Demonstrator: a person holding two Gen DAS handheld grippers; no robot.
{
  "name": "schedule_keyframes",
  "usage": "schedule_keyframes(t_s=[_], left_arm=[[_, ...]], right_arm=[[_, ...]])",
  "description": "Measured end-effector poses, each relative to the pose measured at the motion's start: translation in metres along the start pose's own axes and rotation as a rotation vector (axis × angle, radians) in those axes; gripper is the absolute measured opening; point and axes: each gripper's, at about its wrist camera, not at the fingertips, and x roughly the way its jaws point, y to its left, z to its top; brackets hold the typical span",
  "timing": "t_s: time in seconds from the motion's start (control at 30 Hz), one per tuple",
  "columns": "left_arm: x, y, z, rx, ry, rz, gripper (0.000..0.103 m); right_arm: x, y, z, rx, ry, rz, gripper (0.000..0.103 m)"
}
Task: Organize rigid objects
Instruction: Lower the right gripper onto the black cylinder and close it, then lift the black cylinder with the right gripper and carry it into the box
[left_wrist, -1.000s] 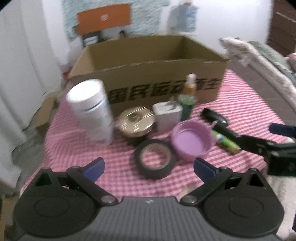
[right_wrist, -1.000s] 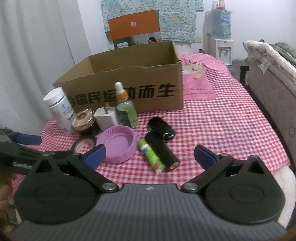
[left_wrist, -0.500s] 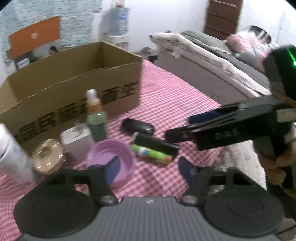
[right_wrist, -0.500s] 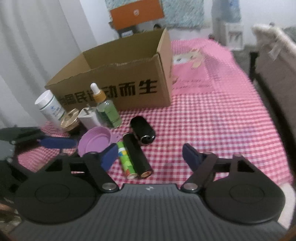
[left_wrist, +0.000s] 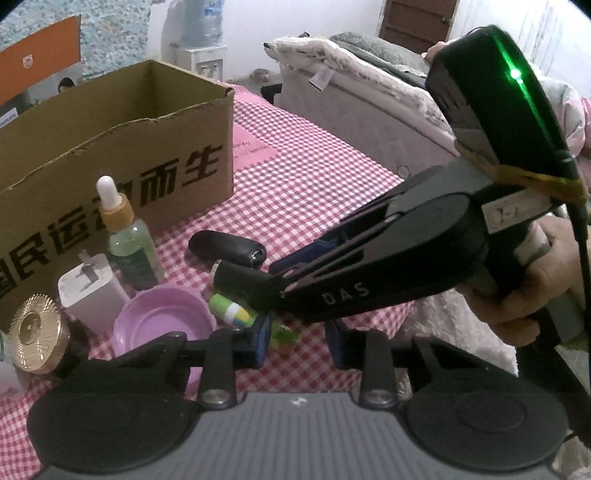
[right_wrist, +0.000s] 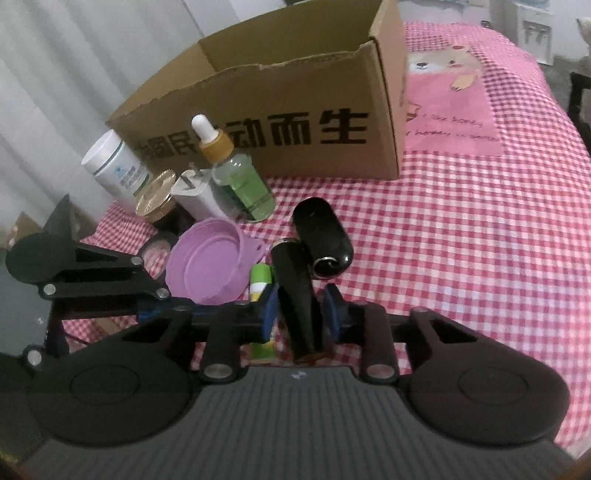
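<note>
On the pink checked cloth (right_wrist: 461, 240) a green glue stick (left_wrist: 231, 312) lies beside a black tube (left_wrist: 240, 282). My left gripper (left_wrist: 299, 343) hangs low over the stick's near end, its jaws closing on it, the left pad against it. My right gripper (right_wrist: 300, 314) straddles the black tube (right_wrist: 291, 280), jaws closing, pads at its sides. In the left wrist view the right gripper's fingers (left_wrist: 369, 266) come in from the right, held by a hand (left_wrist: 535, 280). The left gripper's fingers (right_wrist: 110, 280) cross in front of the green stick (right_wrist: 260, 280).
An open cardboard box (right_wrist: 295, 92) stands behind. Before it are a dropper bottle (right_wrist: 240, 184), a white charger (left_wrist: 88, 291), a purple lid (right_wrist: 207, 266), a gold-topped jar (left_wrist: 35, 336), a white bottle (right_wrist: 114, 166) and a black oval case (right_wrist: 321, 236). A bed (left_wrist: 369, 74) lies to the right.
Both grippers dropped toward the table and drew together over the stick and the tube. Their jaws went from wide open to nearly closed. The left view swung to the right.
</note>
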Motion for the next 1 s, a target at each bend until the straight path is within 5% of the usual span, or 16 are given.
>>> schedule_keyframes(t_s=[0.67,1.0], left_arm=[[0.042,-0.009,0.026,-0.006,0.065,-0.073,0.049],[0.036,-0.003,0.027,-0.050,0.003,-0.082,0.048]], right_arm=[[-0.020,-0.051,-0.011,0.249,0.008,0.084,0.021],[-0.024,-0.054,-0.019,0.337,-0.042,0.111,0.022]])
